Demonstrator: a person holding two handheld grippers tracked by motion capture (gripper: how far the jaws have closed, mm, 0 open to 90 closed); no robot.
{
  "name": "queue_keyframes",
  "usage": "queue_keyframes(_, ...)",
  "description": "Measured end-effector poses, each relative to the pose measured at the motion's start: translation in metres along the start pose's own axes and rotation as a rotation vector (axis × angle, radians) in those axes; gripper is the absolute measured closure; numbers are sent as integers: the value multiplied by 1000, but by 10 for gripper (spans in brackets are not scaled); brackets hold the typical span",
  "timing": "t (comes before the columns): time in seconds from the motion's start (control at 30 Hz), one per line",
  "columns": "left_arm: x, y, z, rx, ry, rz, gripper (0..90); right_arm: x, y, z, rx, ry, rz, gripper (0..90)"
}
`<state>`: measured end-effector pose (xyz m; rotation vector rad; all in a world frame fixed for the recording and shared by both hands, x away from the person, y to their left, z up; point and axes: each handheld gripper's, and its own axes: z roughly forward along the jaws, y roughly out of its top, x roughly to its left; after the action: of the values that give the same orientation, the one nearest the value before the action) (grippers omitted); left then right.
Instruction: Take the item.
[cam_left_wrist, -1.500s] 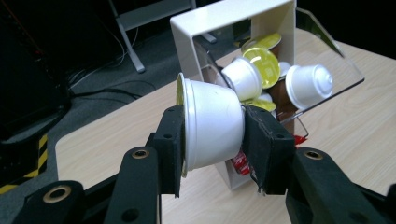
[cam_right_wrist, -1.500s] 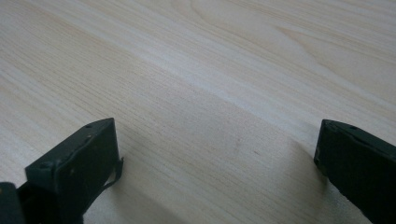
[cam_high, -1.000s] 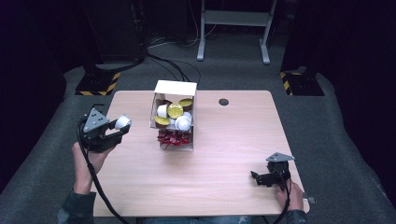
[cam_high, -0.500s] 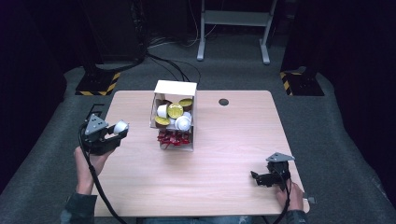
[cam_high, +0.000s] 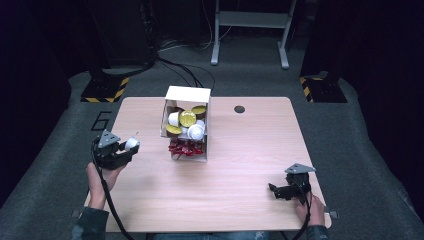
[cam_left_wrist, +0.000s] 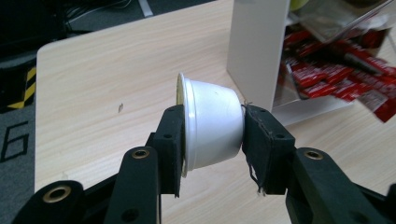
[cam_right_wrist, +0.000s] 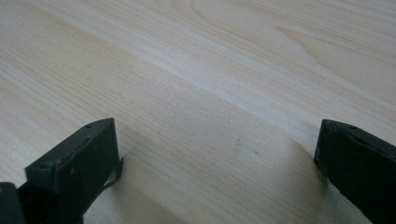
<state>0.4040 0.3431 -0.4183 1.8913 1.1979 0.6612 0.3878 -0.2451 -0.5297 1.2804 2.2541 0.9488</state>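
My left gripper (cam_high: 125, 148) hangs over the table's left edge, shut on a small white cup (cam_high: 132, 143) that lies sideways between the jaws. In the left gripper view the white cup (cam_left_wrist: 212, 123) is pinched at its rim and base, and the left gripper (cam_left_wrist: 212, 140) points toward the white box (cam_left_wrist: 257, 46). The open white box (cam_high: 187, 125) stands mid-table, holding several white and yellow-lidded cups and red packets (cam_high: 186, 148). My right gripper (cam_high: 274, 190) rests open low at the table's front right; the right gripper (cam_right_wrist: 217, 158) has bare wood between its jaws.
A dark round hole (cam_high: 239, 109) marks the wooden table (cam_high: 250, 150) behind the box to the right. Red packets (cam_left_wrist: 336, 70) spill from the box's front. Dark carpet surrounds the table, with a metal stand (cam_high: 250, 30) and cables behind it.
My left gripper has carried the white cup away from the box, toward the table's left edge and nearer the person. The right gripper has stayed still.
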Motion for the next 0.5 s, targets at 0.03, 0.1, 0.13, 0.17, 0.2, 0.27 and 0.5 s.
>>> queue_keyframes(0.03, 2, -3, 2, 6, -2, -10, 593, 0, 0, 0, 0, 0, -1, 0)
queue_keyframes(0.1, 4, -7, 5, 6, 0, -20, 593, 0, 0, 0, 0, 0, 0, 0)
queue_keyframes(0.13, 5, -9, 6, 17, -2, -23, 593, 0, 0, 0, 0, 0, 0, 0)
queue_keyframes(0.17, 7, -10, 7, 18, -3, -30, 593, 0, 0, 0, 0, 0, 0, 0)
queue_keyframes(0.2, 8, -12, 9, 16, -2, -38, 593, 0, 0, 0, 1, 1, -1, 0)
queue_keyframes(0.27, 9, -14, 13, 24, 2, -40, 593, 0, 0, 0, 0, 0, 0, 0)
queue_keyframes(0.5, 14, -28, 29, 66, 5, -50, 593, 0, 0, 0, 0, 0, 0, 0)
